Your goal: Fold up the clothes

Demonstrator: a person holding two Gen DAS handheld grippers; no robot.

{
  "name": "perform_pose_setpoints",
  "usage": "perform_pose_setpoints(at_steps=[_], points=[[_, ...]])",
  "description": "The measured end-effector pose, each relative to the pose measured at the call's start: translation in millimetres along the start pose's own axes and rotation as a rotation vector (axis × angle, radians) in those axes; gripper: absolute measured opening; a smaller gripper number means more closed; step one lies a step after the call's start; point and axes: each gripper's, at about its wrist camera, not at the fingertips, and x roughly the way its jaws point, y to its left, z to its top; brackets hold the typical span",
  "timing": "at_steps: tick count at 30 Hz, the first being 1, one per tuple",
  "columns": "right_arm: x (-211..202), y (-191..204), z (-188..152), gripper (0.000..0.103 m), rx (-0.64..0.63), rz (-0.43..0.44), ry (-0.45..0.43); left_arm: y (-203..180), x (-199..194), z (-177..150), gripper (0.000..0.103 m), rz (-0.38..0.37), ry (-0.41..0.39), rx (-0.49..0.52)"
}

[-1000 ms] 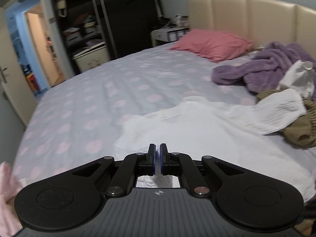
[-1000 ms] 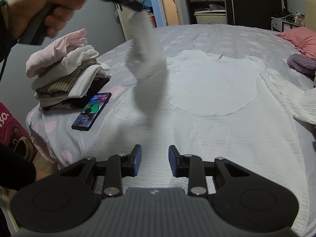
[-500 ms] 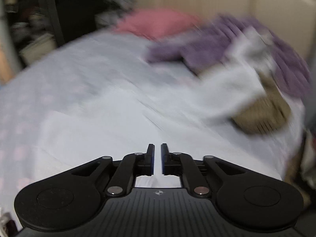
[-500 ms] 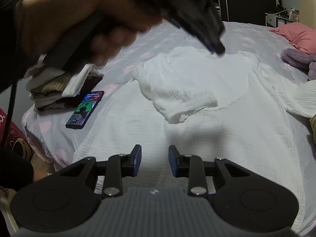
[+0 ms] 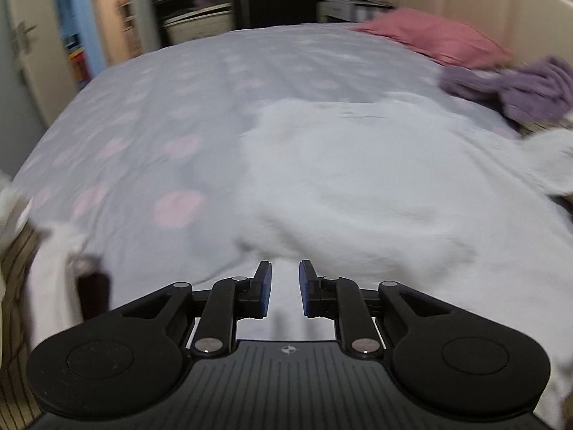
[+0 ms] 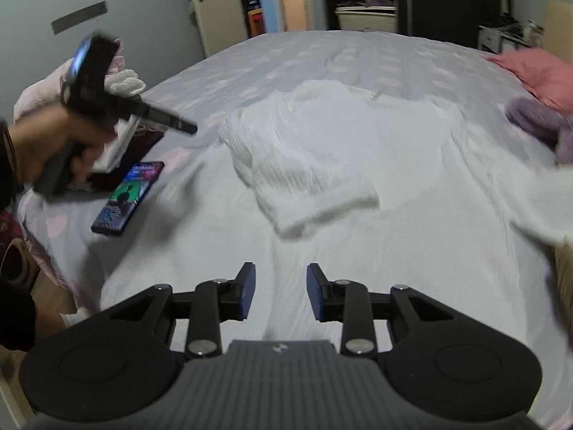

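The left hand-held gripper (image 5: 284, 286) has a narrow gap between its blue pads and its jaws are opening; nothing sits between them, only the bed sheet and the garment's edge beyond the tips. In the right wrist view the same tool shows in the person's left hand (image 6: 53, 143), raised at the left edge of the bed, clear of the cloth. The right hand-held gripper (image 6: 280, 290) stands moderately wide, jaws opening too, and empty, hovering above the near hem.

The white garment (image 6: 358, 186) lies spread flat on the bed (image 6: 322, 57), neckline toward the far side. 1 sleeve (image 6: 308, 186) is already laid inward across the chest; the other sleeve (image 6: 537, 208) lies out to the right, near the purple garment (image 6: 537, 122) and the pink pillow (image 6: 537, 71). A stack of folded clothes (image 6: 121, 82) sits at the left corner, with a phone (image 6: 127, 197) just beside it on the sheet.

Judging by this, step 1 of the fold, the first sleeve, looks done and released. The next move probably calls for the right hand-held gripper to reach to the outlying sleeve, pinch its cuff and carry it across to mirror the first, keeping the body flat; the thin, crinkled fabric may drag or bunch if pulled low.
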Motion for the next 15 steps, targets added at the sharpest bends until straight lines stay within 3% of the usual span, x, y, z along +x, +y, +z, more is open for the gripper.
perform_pose_setpoints(at_steps=[4, 9, 15], points=[[10, 0, 68, 0.04, -0.09, -0.012, 0.001, 13, 14, -1, 0.014, -0.008, -0.029, -0.044], [62, 0, 142, 0.041, -0.09, 0.01, -0.003, 10, 30, 0, 0.018, 0.002, -0.071, -0.016], [157, -11, 179, 0.041, -0.059, -0.028, -0.013, 5, 48, -5, 0.02, 0.048, -0.083, -0.031]])
